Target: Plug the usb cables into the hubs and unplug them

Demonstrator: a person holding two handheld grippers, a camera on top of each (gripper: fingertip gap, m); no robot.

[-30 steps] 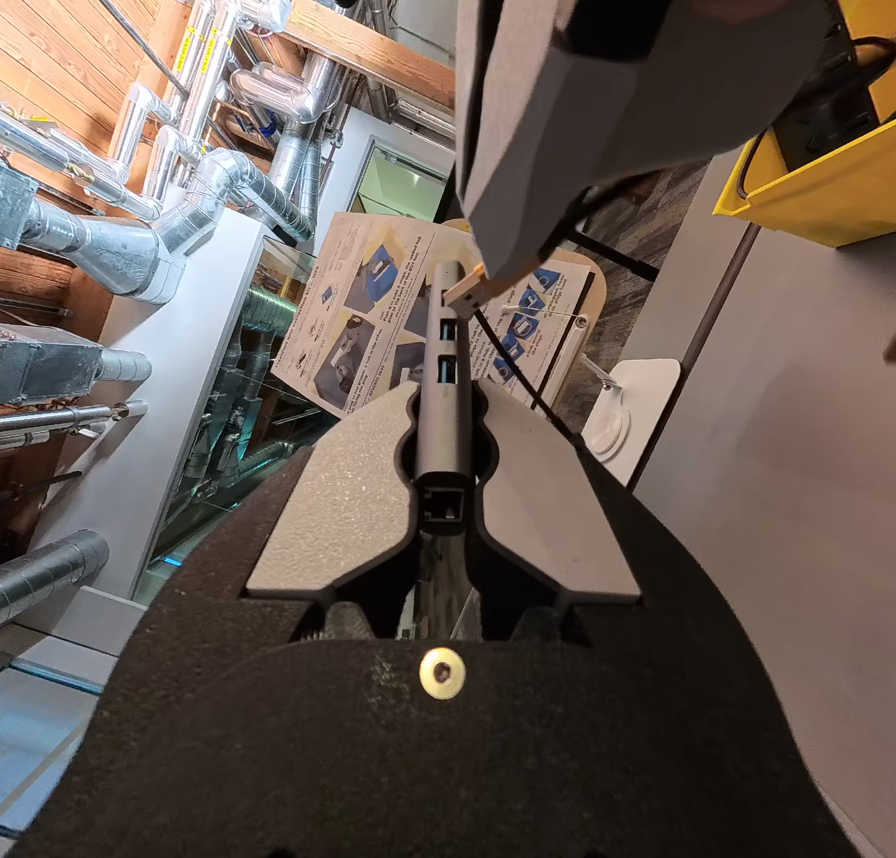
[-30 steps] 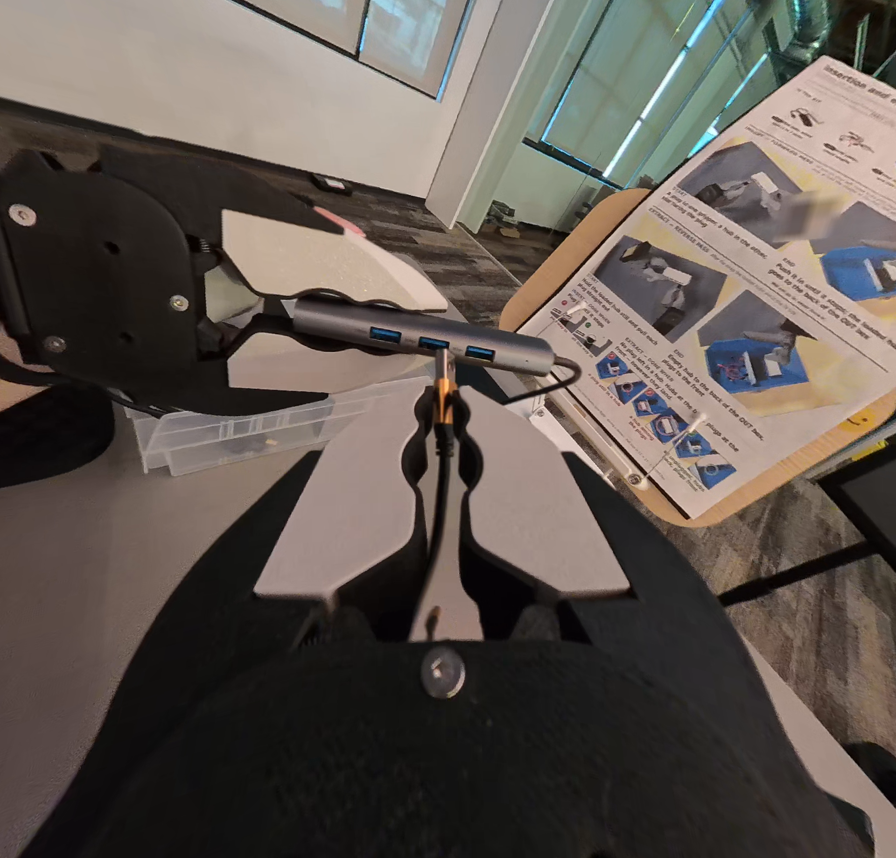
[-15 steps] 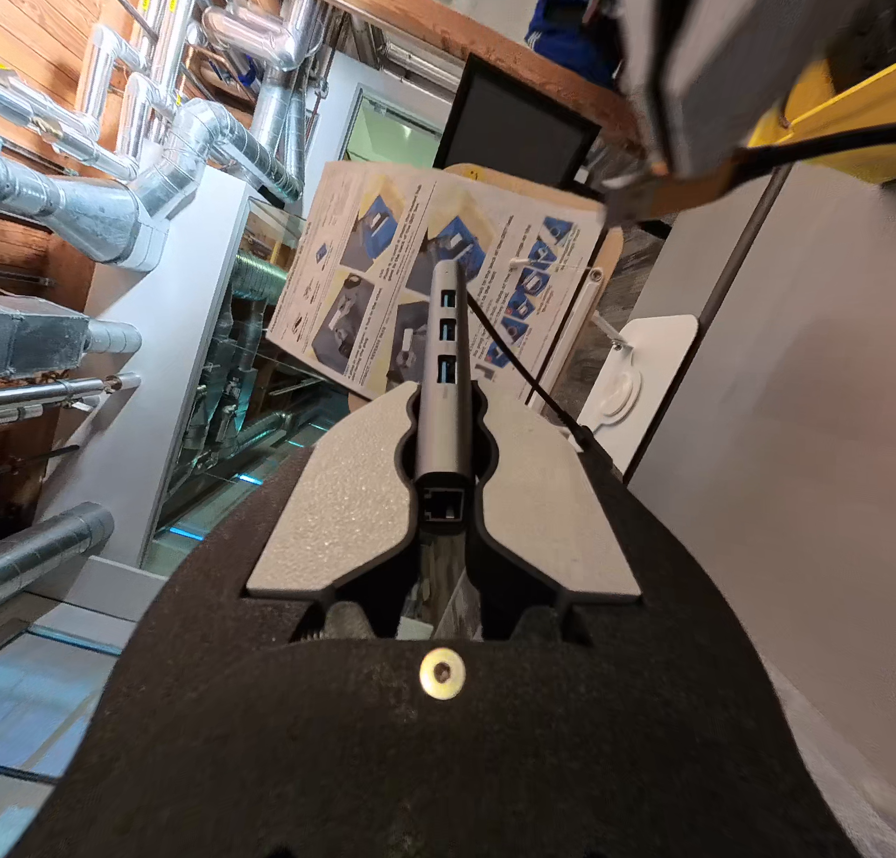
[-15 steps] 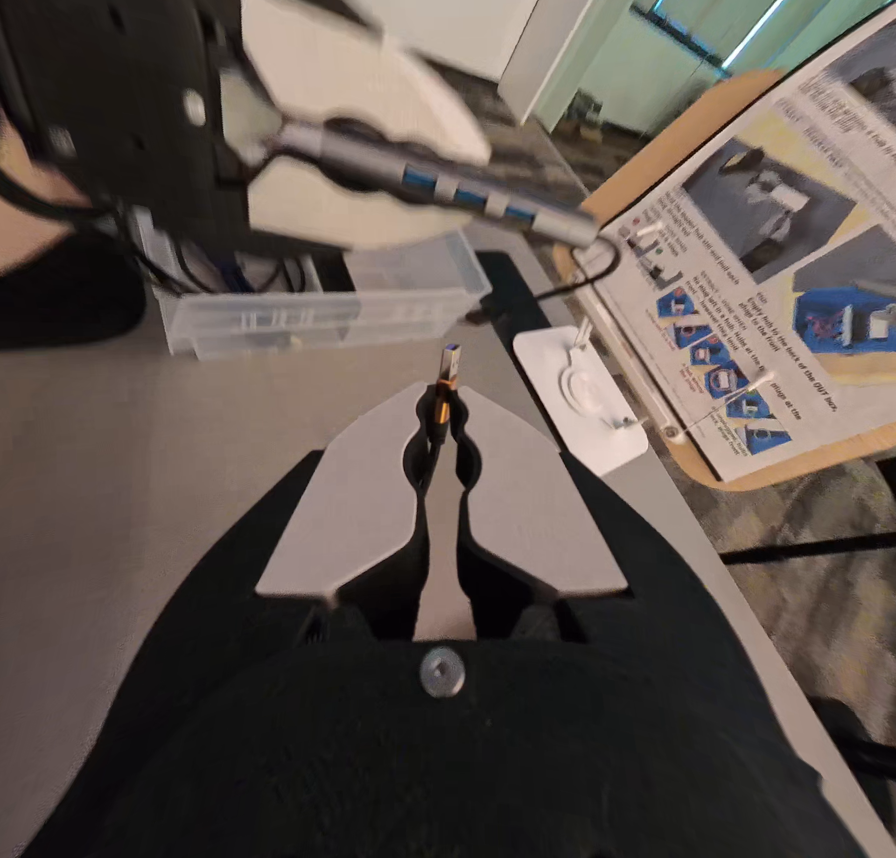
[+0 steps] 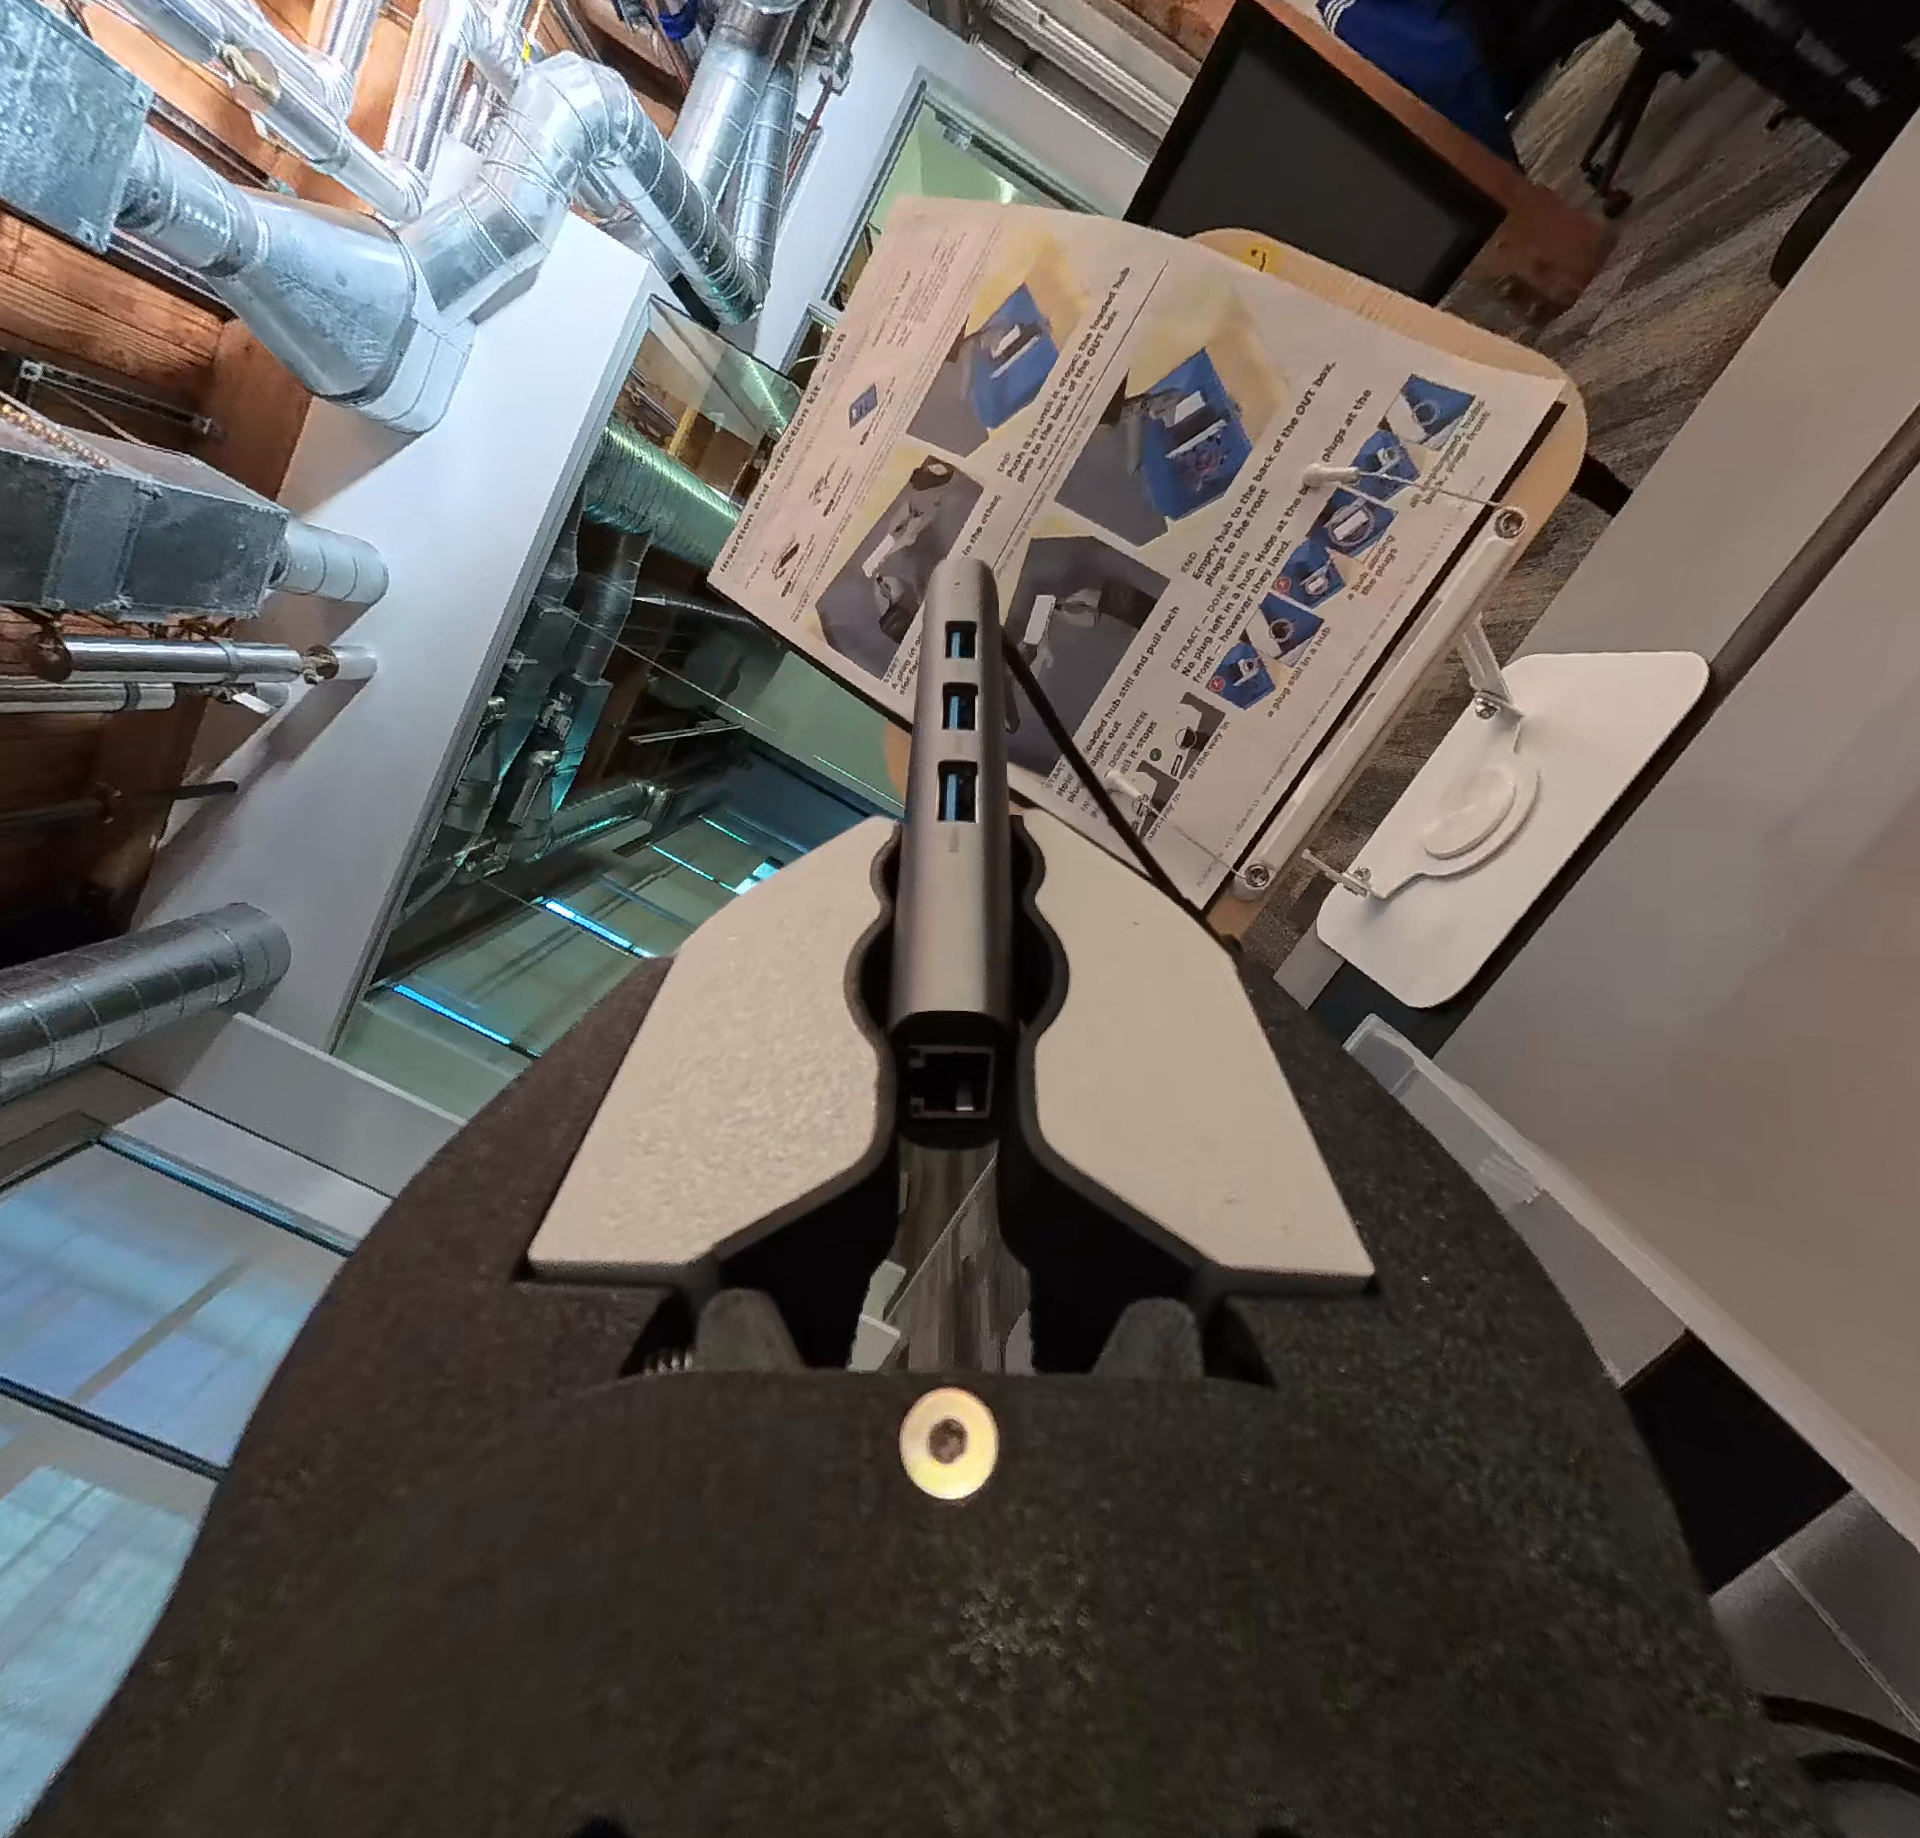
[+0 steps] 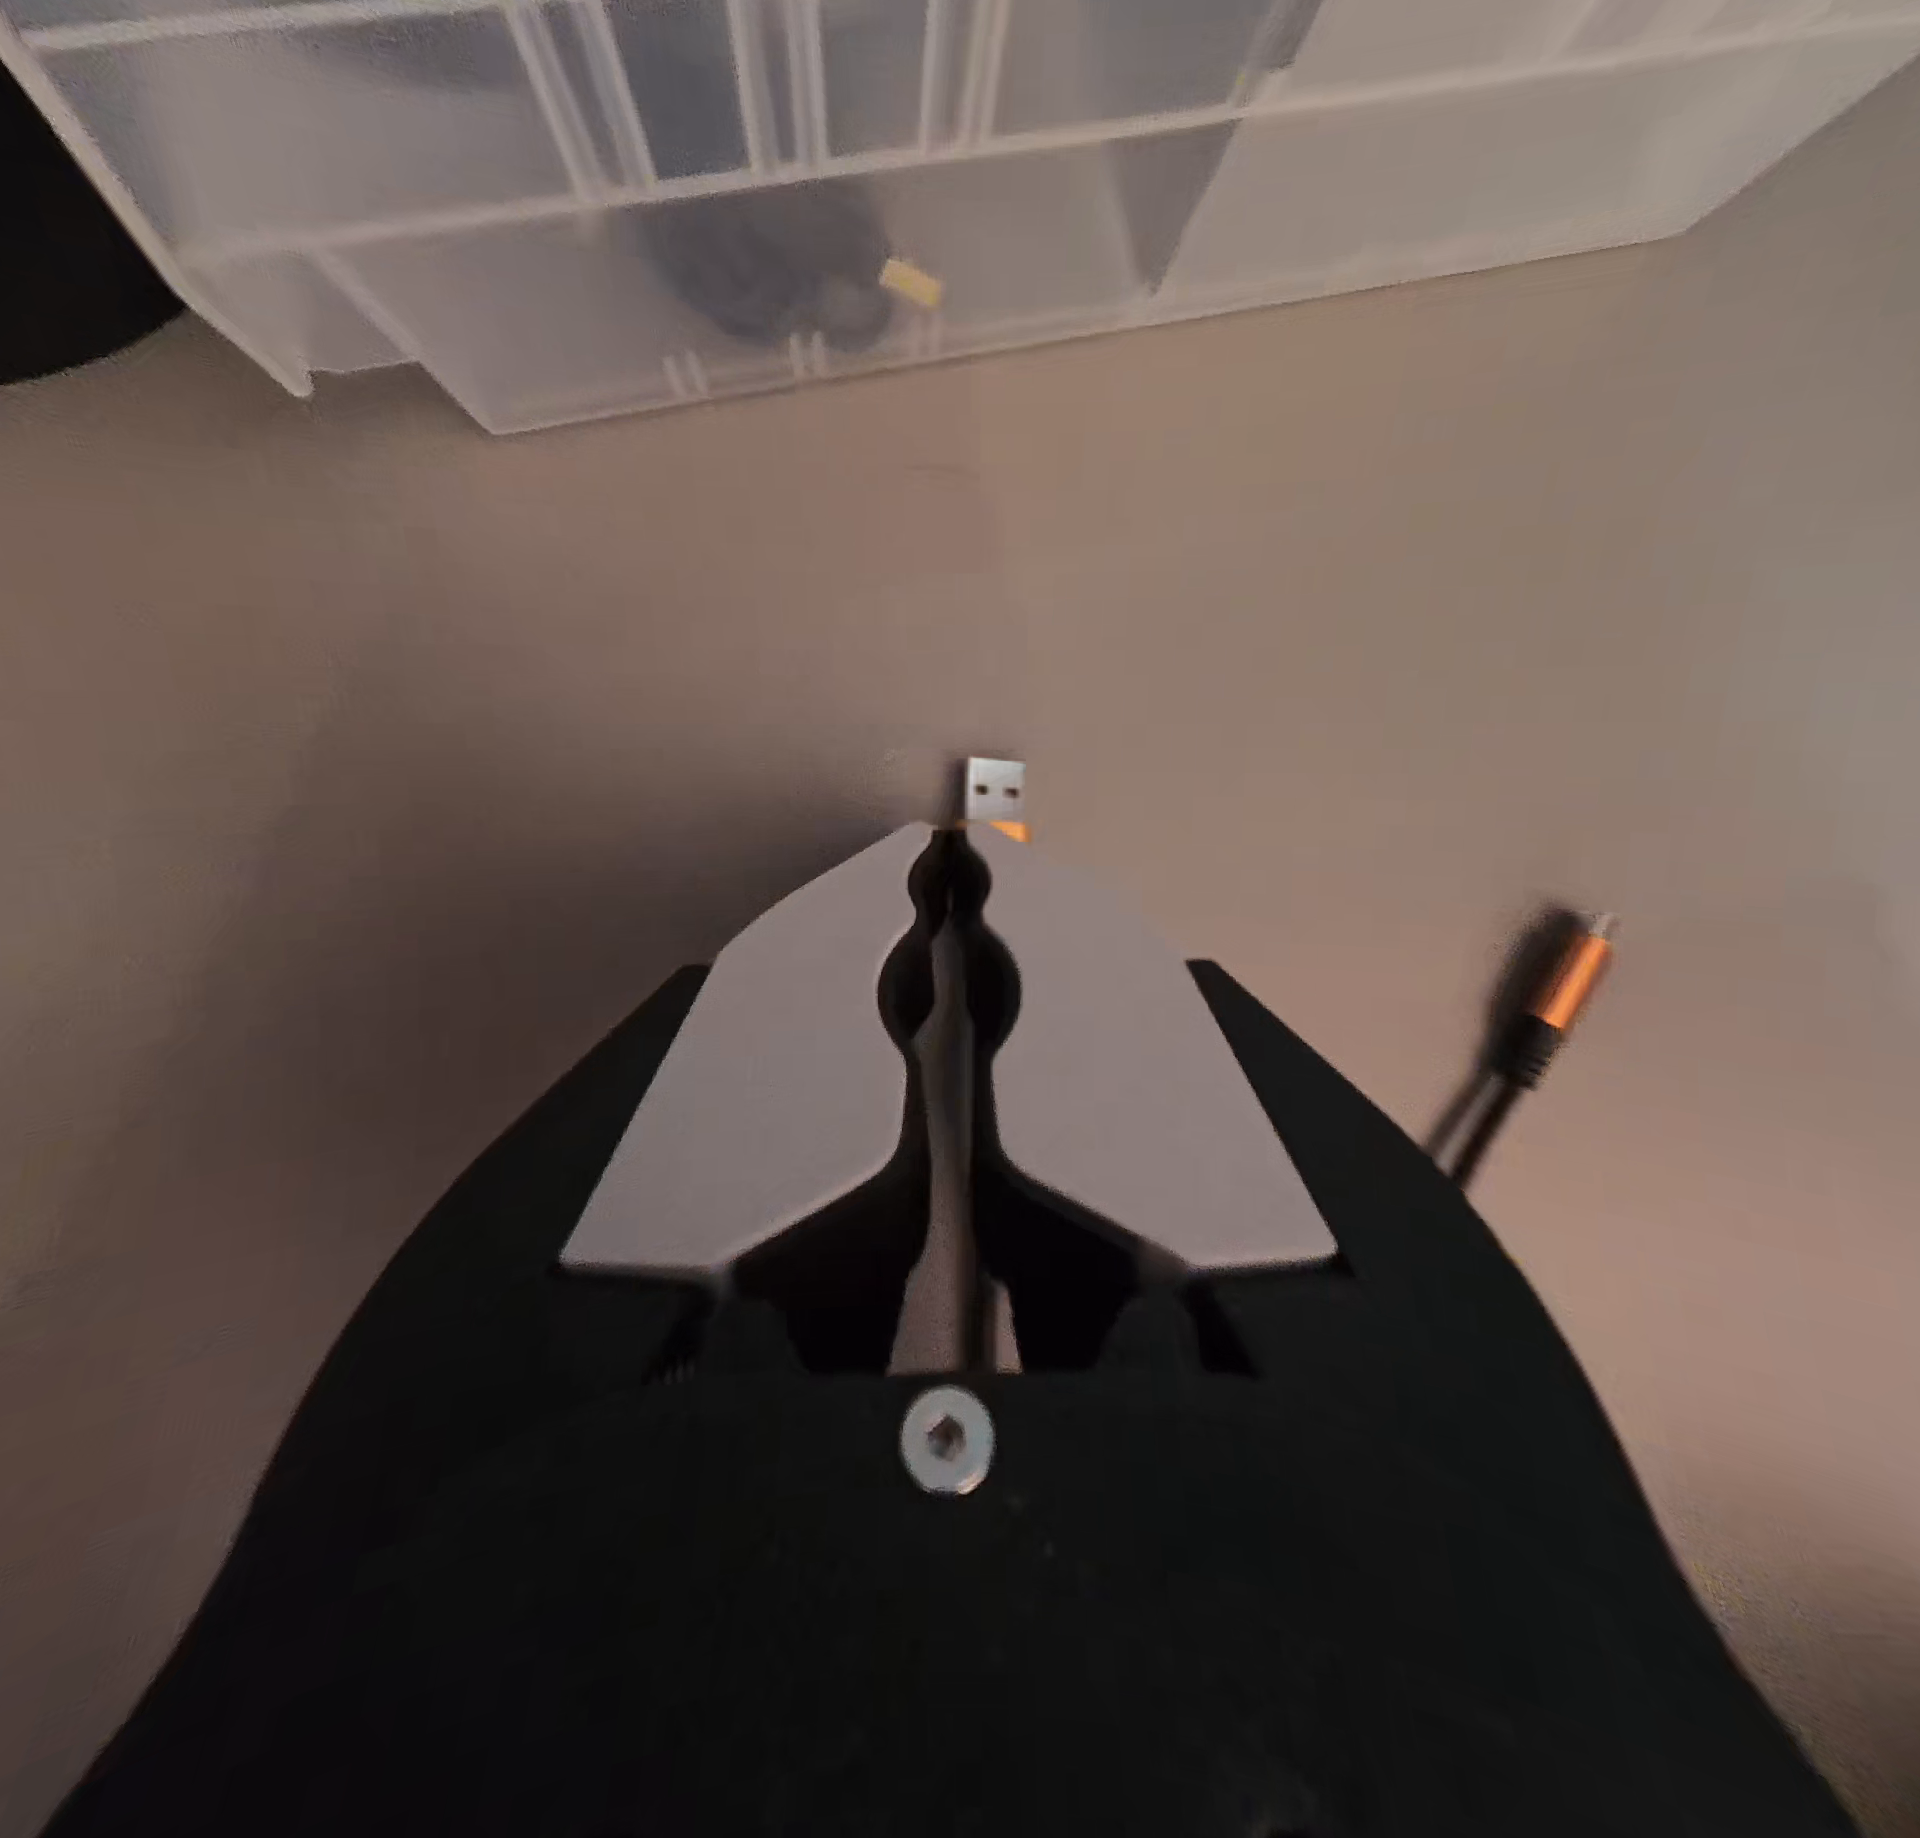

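Grey hub [image 5: 951,853] clamped lengthwise in left gripper [image 5: 951,941], blue ports up and bare for plugging.
Held clear of hub now, low over beige table [image 6: 416,697]: metal plug [image 6: 994,789] pinched in right gripper [image 6: 961,838]; seated in hub's middle port a second earlier, since pulled out.

ceiling: silver ducts [image 5: 343,261], wood planks [image 5: 62,271] | wall: white [image 5: 436,541] | floor: grey carpet [image 5: 1621,313] | table [image 6: 520,645]: pale
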